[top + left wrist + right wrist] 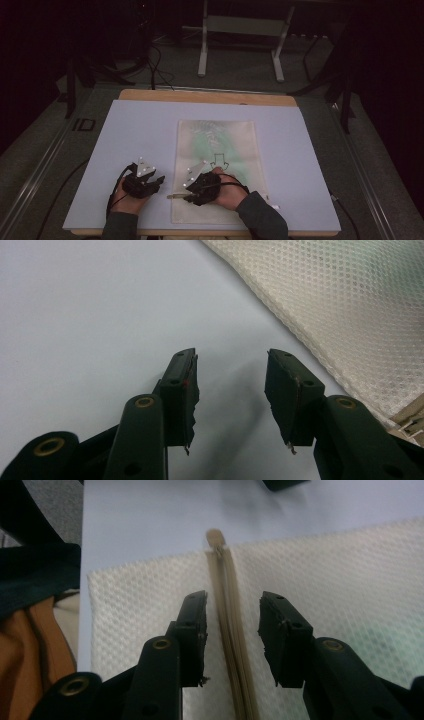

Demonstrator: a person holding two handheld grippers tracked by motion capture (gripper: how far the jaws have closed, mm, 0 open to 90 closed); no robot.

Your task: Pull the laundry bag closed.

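bare table (pixel 130 130) left of the mesh bag (pixel 220 140) lies open; the zipper strip (pixel 231 630) splits the bag.

Item: white mesh zip bag (pixel 216 165) with greenish contents
Pose: laid flat
Place: table's middle, reaching its near edge
Zipper (pixel 231 630): closed

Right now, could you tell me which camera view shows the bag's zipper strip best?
The right gripper view: the zipper strip runs close up between the right gripper's open jaws. The high view shows just its end poking out beside that gripper; the left gripper view shows mesh and a corner.
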